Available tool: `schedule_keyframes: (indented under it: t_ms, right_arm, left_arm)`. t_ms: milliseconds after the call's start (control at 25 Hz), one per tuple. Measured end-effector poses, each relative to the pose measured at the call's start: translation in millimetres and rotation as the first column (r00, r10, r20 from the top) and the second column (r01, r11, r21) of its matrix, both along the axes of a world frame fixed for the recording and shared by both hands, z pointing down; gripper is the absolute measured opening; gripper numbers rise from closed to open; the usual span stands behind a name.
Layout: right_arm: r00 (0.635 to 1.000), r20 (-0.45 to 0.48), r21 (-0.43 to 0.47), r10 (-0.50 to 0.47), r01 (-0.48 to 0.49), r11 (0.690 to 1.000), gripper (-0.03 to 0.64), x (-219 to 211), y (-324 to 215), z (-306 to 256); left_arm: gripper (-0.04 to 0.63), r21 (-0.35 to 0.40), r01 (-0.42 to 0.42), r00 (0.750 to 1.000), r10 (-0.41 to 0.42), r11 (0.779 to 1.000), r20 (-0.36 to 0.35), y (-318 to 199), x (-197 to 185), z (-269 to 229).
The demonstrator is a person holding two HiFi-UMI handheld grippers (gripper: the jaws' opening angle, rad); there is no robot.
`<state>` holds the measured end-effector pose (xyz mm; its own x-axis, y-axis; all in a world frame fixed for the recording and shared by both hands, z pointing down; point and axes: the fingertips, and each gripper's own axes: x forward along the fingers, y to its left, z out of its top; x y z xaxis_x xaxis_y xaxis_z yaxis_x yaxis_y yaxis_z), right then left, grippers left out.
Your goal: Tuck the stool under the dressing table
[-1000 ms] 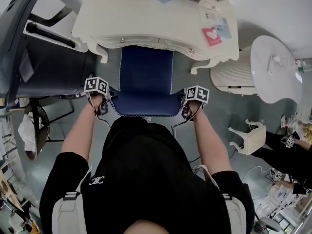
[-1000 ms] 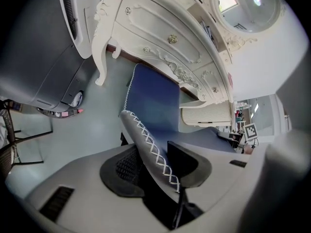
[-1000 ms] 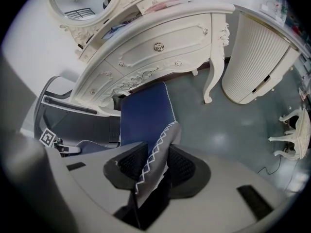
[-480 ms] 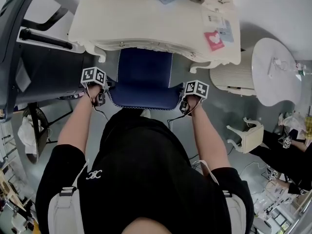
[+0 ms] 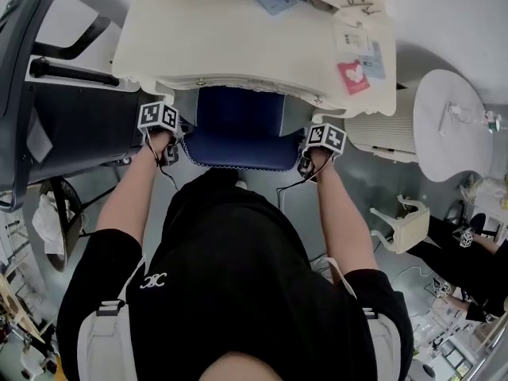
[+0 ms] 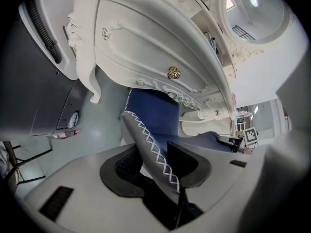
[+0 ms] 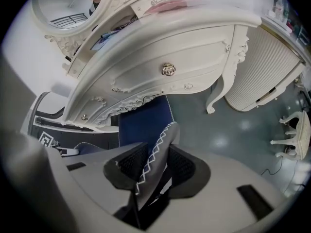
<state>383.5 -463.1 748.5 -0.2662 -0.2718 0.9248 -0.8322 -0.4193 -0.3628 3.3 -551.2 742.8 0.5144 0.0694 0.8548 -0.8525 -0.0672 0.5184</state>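
Your left hand-held gripper (image 6: 151, 152) is clamped on the padded, cross-stitched left edge of the stool (image 5: 238, 129), and your right hand-held gripper (image 7: 158, 161) is clamped the same way on the right edge. In both gripper views the seat trim is squeezed between the pads. The blue stool sits partly under the dressing table (image 5: 246, 46), centred between its front legs. The far part is beneath the white surface and the near part sticks out toward you.

The main risk is overhead. The marker cube on each hand-held gripper rides above the seat, just beside the table's front edge. Push further at this height and the cubes or your knuckles will likely meet the carved apron and its drawer knob (image 6: 173, 73).

The second risk is skew. If one hand leads, a seat corner could swing into the curved left leg (image 6: 92, 89) or the right leg (image 7: 214, 101) and jolt the papers on the surface.

Third, you grip only soft padding. A hard shove against a caught stool foot could make the trim slide out of the pads, so push evenly.
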Motion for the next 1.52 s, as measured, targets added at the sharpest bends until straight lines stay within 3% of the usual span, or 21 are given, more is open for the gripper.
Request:
schedule_keyframes:
  t_ms: [480, 600, 760, 840, 880, 960, 1040, 1120, 1280, 1520]
  right_arm:
    - [1.0, 0.01, -0.022, 0.018, -0.018, 1.0, 0.135, 5, -10, 0]
    - [0.995, -0.095, 0.013, -0.041, 0.043, 0.999, 0.149, 8, -11, -10]
    - [0.951, -0.28, 0.144, -0.127, 0.173, 0.974, 0.145, 11, -21, -50]
    - [0.923, -0.363, 0.225, -0.129, 0.221, 0.949, 0.033, 14, -25, -77]
    - [0.91, -0.393, 0.262, -0.129, 0.246, 0.933, 0.013, 14, -25, -90]
    - [0.891, -0.432, 0.334, -0.138, 0.301, 0.893, 0.009, 10, -25, -111]
    - [0.874, -0.465, 0.393, -0.145, 0.35, 0.851, 0.009, 5, -22, -128]
    - [0.861, -0.489, 0.442, -0.143, 0.385, 0.81, 0.009, -3, -18, -141]
    - [0.848, -0.52, 0.552, -0.102, 0.425, 0.717, 0.008, -26, -14, -186]
    - [0.856, -0.517, 0.727, 0.021, 0.426, 0.538, 0.008, -57, 0, -285]
  left_arm:
    - [0.167, -0.015, 0.014, 0.999, -0.013, 1.0, 0.049, -7, -1, 3]
    - [0.17, 0.032, -0.009, 0.993, 0.006, 0.999, 0.117, -10, -4, 0]
    - [0.173, 0.117, -0.045, 0.977, 0.02, 0.992, 0.211, -15, -9, -7]
    - [0.173, 0.171, -0.072, 0.967, 0.027, 0.983, 0.253, -17, -13, -15]
    - [0.173, 0.21, -0.091, 0.962, 0.031, 0.973, 0.271, -21, -14, -22]
    - [0.142, 0.328, -0.139, 0.954, 0.038, 0.934, 0.296, -34, -14, -49]
    - [0.005, 0.46, -0.197, 0.954, 0.061, 0.866, 0.292, -44, -6, -89]
    - [0.005, 0.57, -0.229, 0.963, 0.099, 0.789, 0.25, -43, 8, -130]
    - [0.005, 0.736, -0.186, 0.982, 0.101, 0.651, 0.158, -24, 34, -203]
    - [0.005, 0.894, -0.1, 0.995, 0.061, 0.436, 0.082, 24, 65, -294]
